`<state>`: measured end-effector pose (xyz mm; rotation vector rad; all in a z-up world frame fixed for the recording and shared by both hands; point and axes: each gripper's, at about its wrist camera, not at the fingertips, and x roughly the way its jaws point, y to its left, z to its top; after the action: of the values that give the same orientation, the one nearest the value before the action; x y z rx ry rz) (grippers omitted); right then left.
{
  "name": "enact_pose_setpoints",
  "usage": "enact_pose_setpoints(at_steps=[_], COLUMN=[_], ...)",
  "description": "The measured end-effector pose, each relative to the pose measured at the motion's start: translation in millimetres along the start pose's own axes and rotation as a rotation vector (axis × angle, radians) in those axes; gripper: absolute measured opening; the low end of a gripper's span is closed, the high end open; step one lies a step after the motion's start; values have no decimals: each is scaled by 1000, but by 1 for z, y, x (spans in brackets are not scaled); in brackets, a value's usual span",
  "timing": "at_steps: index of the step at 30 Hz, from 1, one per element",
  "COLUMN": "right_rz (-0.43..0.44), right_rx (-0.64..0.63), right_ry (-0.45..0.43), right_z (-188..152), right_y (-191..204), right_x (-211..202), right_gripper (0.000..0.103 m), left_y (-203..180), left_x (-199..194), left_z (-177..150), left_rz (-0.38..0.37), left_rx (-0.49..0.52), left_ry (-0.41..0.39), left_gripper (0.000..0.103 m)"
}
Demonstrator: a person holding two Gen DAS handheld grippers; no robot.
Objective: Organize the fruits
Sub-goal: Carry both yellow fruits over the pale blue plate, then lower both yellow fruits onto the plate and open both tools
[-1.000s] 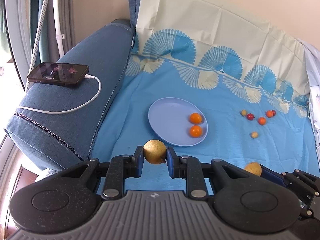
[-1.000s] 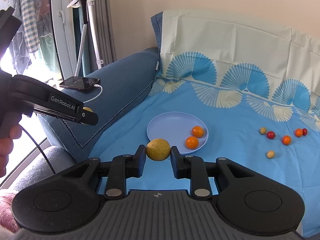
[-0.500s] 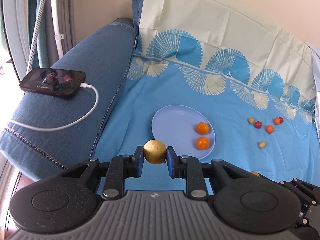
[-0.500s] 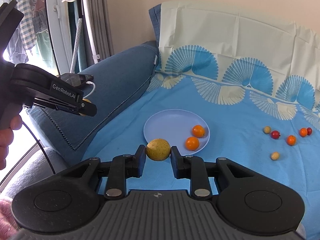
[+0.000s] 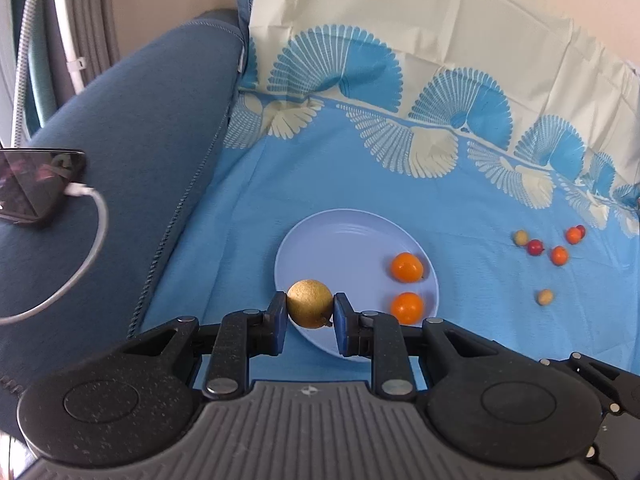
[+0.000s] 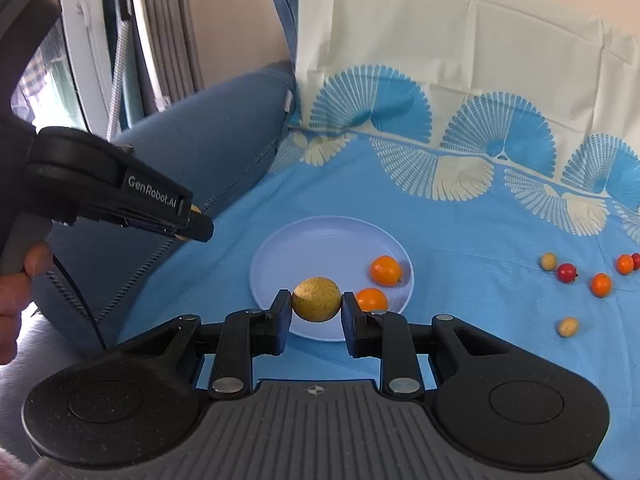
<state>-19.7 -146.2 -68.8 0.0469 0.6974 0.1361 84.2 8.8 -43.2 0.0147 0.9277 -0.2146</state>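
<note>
Golden-brown round fruit (image 5: 310, 309) sits pinched in the left claw (image 5: 310, 314) above the near rim of the lilac plate (image 5: 340, 240); the right claw (image 6: 317, 305) grips a yellow-green fruit (image 6: 317, 299) over that plate, beside two oranges (image 6: 385, 270).

Yellow fruit (image 6: 316, 299) between right fingers (image 6: 281, 322)

Left claw (image 5: 310, 311) clamped, right claw (image 6: 316, 301) clamped (both level)

Both your wrist views look forward and down, close over the same plate (image 5: 320, 236), right view from farther right.
</note>
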Motion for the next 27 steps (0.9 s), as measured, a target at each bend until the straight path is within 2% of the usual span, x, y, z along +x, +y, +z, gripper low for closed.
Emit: enact_pose_setpoints(at_steps=[15,20,22,23,24,25,26,27], right_rz=[-10,-10,-3,-1,-6,-4,-1,3], right_rx=[-27,-38,-44,-48,-52,-60,-66,-67], right_ry=[53,78,72,64,54,46,43,45], right_z=[8,7,8,9,10,11,12,13], right_y=[-22,-24,-23,-23,-22,-21,-20,-19], right_x=[94,113,115,115,115,114,112,110], right_gripper=[28,28,28,28,29,32,43,58], left_y=[-15,-21,-19,-19,-18,-17,-15,-14], left_x=[107,131,132,129,123,115,106,101], left_z=[20,21,23,24,26,27,26,25], left_rz=[43,61,54,56,62,63,57,52], left_rx=[64,86,90,92,93,89,91,95], left_ry=[88,114,110,103,72,24,-10,-11], left_gripper=[26,27,57,92,102,103,103,103])
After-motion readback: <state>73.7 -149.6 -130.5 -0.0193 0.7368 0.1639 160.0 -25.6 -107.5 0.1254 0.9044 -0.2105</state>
